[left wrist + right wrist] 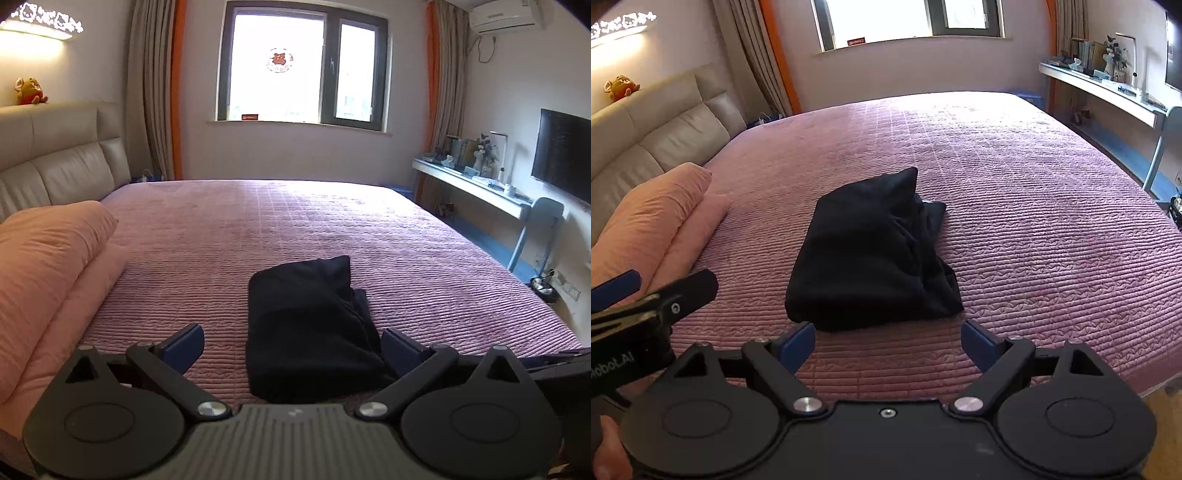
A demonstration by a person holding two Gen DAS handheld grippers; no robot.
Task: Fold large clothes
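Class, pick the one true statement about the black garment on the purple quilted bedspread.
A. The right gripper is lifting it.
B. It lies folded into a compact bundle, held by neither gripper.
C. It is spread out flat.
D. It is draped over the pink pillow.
B: the black folded garment rests on the purple quilted bedspread, with the left gripper and right gripper both open and empty.

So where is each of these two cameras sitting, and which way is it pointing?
Left wrist: on the left gripper, low at the bed's near edge, facing the window; its own open jaws show.
Right wrist: on the right gripper, higher, tilted down at the bed; its open jaws, the left gripper and a hand show.
Both share the folded dark garment, pink pillows and window.
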